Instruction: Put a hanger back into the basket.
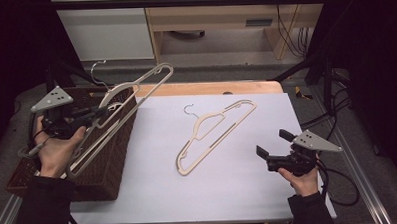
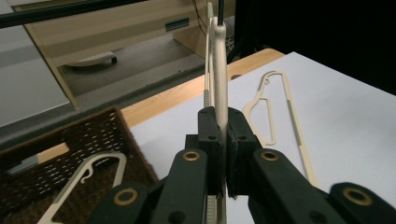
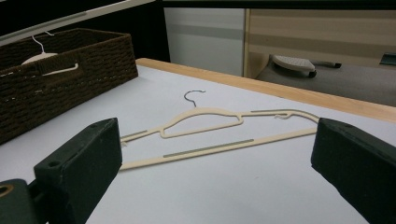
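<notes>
My left gripper (image 1: 97, 114) is clamped on a cream plastic hanger (image 1: 131, 94), held above the brown wicker basket (image 1: 108, 165). My right gripper (image 1: 273, 145) gapes empty beside the second cream hanger (image 1: 215, 134), flat on the worktop (image 1: 229, 191). Best to lower slowly, keeping the hook off the rim.

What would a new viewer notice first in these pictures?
First, the cream hanger raised in the air at the left, above the brown wicker basket, with the left gripper shut on it. Next, a second hanger lying flat on the white table, with the open right gripper near it.
</notes>
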### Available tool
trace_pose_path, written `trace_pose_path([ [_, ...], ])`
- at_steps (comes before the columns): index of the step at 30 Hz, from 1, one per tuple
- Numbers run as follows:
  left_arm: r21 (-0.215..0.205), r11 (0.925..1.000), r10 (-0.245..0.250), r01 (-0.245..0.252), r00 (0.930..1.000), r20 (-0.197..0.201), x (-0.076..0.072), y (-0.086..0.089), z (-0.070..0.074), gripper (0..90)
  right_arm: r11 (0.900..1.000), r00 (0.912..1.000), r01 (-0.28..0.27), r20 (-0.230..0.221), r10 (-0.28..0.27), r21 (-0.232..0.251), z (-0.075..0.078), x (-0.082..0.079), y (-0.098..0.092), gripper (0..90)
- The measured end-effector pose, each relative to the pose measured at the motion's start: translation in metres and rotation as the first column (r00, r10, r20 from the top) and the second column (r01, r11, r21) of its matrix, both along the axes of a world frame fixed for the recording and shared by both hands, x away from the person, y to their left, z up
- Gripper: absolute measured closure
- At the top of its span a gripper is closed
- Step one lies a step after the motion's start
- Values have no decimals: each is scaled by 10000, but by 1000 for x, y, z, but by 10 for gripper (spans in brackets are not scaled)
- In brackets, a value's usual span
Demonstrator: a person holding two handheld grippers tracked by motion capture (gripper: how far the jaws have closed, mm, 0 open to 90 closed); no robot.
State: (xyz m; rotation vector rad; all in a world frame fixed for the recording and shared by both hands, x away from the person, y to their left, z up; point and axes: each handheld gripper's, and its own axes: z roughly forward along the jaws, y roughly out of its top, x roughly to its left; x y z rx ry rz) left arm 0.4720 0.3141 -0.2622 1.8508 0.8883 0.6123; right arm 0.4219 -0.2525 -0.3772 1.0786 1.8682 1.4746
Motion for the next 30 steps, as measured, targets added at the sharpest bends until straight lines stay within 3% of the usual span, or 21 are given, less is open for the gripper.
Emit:
trace_pose_path([
  [9,151,9988,477,-475,9988,-131,10,48,-8,864,9999,10000,14,-74,-15,-171,-2,2,1,24],
  [14,528,9952,833,-820,9963,-219,14,68,-14,864,9998,10000,-5,-84,4,-175,-2,2,2,24],
  [27,346,9938,1081,-1054,9902,-887,20,108,-44,863,9999,9998,-2,-194,-2,-168,-4,3,3,24],
  [30,109,9940,1091,-1086,9894,-962,19,115,-50,863,9999,9999,-8,-163,5,-166,-4,3,2,24],
])
